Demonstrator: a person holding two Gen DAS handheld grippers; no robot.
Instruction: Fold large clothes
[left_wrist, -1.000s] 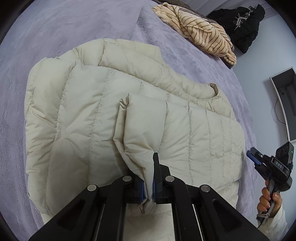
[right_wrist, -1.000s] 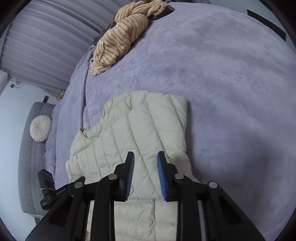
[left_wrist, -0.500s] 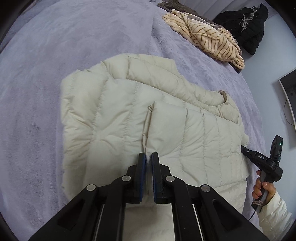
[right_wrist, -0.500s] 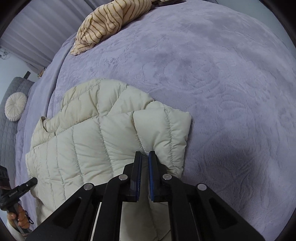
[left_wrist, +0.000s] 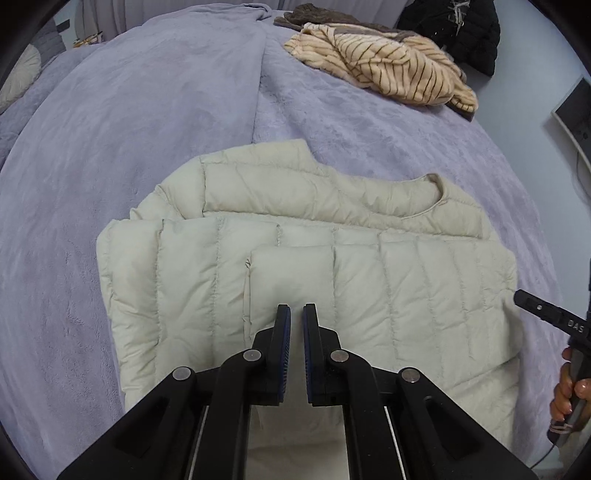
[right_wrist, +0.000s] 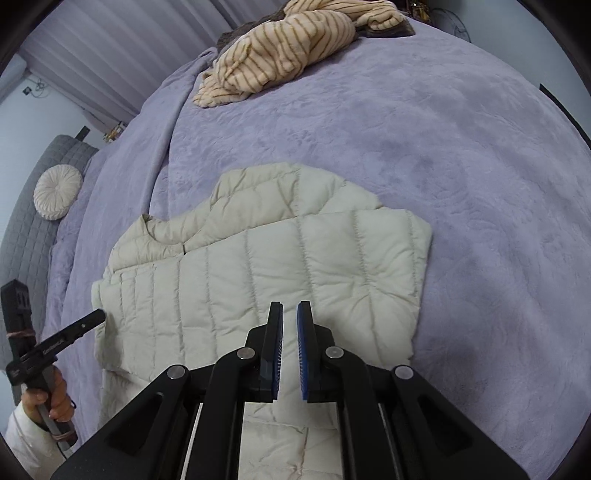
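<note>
A cream quilted puffer jacket lies flat on the lilac bedspread, its collar on the far side. One sleeve is folded across the body. My left gripper is shut on that sleeve, and cream fabric fills the slim slot between its pads. It also appears at the jacket's left edge in the right wrist view, left gripper. My right gripper is shut on the jacket's quilted front. From the left wrist view this right gripper reaches the jacket's right edge, held by a hand.
A striped beige garment is heaped at the far side of the bed, with a black coat behind it. A round cushion rests on a grey sofa at far left. A monitor stands at right.
The left gripper carried the sleeve end across the jacket and laid it flatter. The right gripper, open a second ago, shut on the jacket. Both views have rolled, and more of the bed shows.
</note>
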